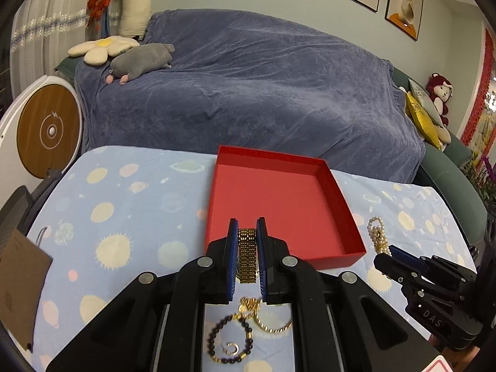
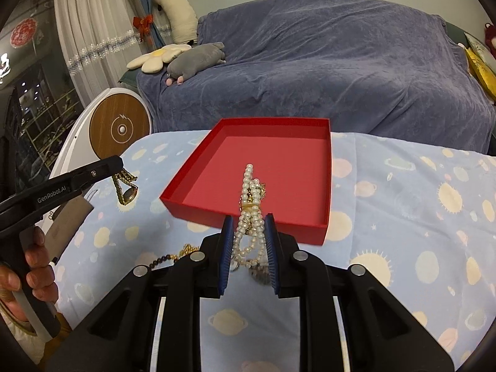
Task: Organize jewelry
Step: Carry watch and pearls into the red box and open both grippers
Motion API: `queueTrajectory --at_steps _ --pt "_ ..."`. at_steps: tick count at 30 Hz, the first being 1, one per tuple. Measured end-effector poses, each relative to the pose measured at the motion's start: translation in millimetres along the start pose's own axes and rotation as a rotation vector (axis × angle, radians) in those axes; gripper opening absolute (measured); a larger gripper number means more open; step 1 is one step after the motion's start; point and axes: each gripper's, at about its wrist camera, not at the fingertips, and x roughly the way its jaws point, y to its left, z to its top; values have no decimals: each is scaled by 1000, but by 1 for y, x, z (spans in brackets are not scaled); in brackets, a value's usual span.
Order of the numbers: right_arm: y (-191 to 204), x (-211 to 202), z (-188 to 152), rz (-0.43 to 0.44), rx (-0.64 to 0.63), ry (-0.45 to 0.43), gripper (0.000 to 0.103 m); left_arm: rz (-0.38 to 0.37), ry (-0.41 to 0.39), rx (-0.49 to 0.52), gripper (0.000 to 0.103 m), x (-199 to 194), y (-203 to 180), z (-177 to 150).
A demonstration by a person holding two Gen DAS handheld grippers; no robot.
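1. Left wrist view, nearest: left gripper [image 1: 247, 232], blue pads drawn nearly together and clamped on a gold mesh watch band [image 1: 247, 255] standing upright between them.
2. Below, seen through the gripper frame on the planet-print cloth [image 1: 124, 204]: dark beaded bracelet [image 1: 229, 341] with a small gold ring inside its loop, touching a thin gold bangle [image 1: 272, 322].
3. Just beyond the fingertips: open red box [image 1: 338, 195], nothing inside.
4. At right: right gripper [image 1: 386, 255], closed on a pearl strand [image 1: 377, 235] held beside the box's right wall.
5. Right wrist view, nearest: right gripper [image 2: 249, 223], narrowly parted and pinching the bunched pearl strand [image 2: 251, 204], loops rising above the pads and hanging below.
6. Ahead: red box [image 2: 248, 218], near wall just behind the pearls.
7. At left: left gripper [image 2: 119, 167], held by a hand [image 2: 34, 266], shut on the dangling watch band [image 2: 125, 187], clear of the cloth [image 2: 403, 204].
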Motion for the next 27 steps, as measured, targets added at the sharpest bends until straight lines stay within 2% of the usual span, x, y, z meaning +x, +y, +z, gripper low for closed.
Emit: queueTrajectory --at_steps 5,11,15,23,24,25,26,27 --pt "-16 39 43 -33 1 2 20 -34 17 14 9 49 -10 44" --pt "-38 105 78 -32 64 44 20 -47 43 10 9 120 -17 80" --pt "-44 146 90 -22 99 83 20 -36 68 14 9 164 -17 92" --pt "-48 195 92 -76 53 149 21 -40 123 -25 9 221 -6 95" --pt "-51 198 92 -88 51 158 22 -26 124 -21 10 224 -5 95" --pt "-54 199 92 -101 57 168 31 -7 115 -17 12 225 -5 94" --pt "-57 199 93 -109 65 170 36 2 109 -11 17 226 -5 93" --pt "-59 197 93 -115 68 160 40 14 108 -8 26 227 -4 93"
